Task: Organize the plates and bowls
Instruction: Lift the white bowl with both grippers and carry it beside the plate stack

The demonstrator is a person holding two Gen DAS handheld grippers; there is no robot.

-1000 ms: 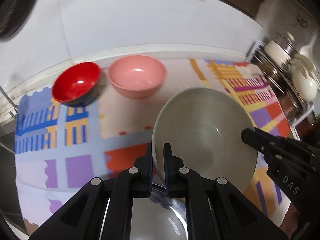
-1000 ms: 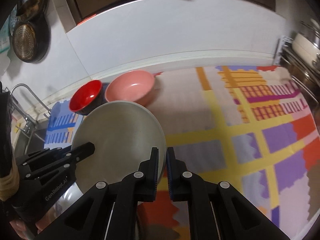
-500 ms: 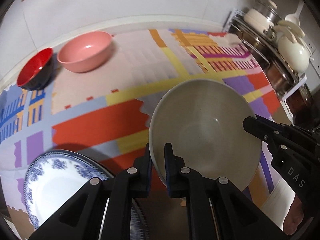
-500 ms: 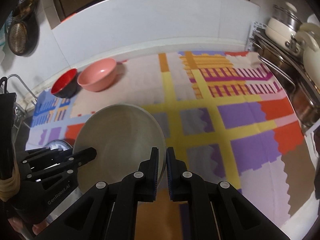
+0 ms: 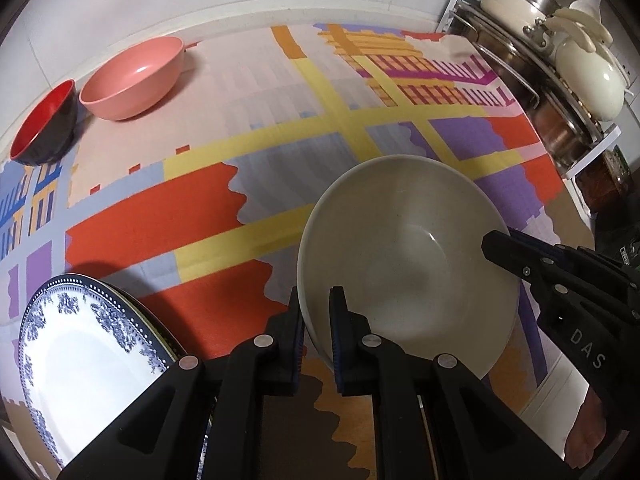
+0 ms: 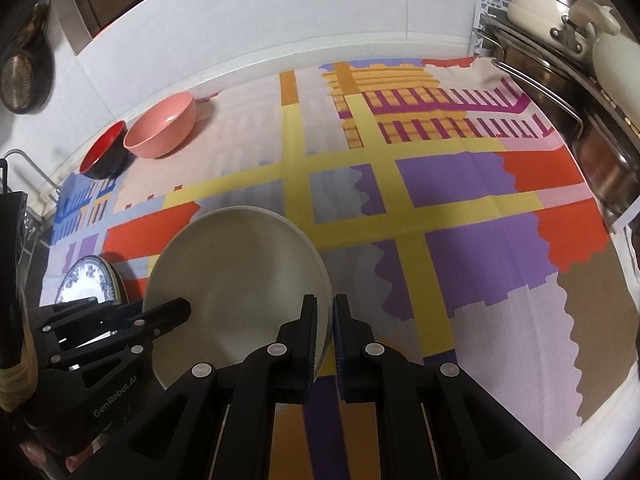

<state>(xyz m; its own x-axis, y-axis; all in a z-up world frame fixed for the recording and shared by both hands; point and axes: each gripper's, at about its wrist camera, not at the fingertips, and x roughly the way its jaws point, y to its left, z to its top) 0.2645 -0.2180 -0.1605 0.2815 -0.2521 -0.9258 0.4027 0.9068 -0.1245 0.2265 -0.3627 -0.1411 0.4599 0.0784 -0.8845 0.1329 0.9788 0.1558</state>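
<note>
A large grey bowl (image 5: 408, 256) hangs above the patterned mat, held at both sides. My left gripper (image 5: 317, 300) is shut on its left rim; my right gripper (image 6: 326, 308) is shut on its right rim. The bowl also shows in the right wrist view (image 6: 236, 276). A pink bowl (image 5: 134, 78) and a red bowl with a black outside (image 5: 42, 124) sit at the far left by the wall. A blue-and-white plate (image 5: 88, 364) lies on a stack at the near left, below my left gripper.
A colourful mat (image 6: 440, 184) covers the counter. A rack with pots and a cream kettle (image 5: 568, 64) stands along the right edge. A white wall (image 6: 240, 24) runs behind. A sink tap (image 6: 16, 160) is at the far left.
Both grippers have carried the grey bowl back from the pink and red bowls and to the right. The blue-and-white plate has come into view at the near left.
</note>
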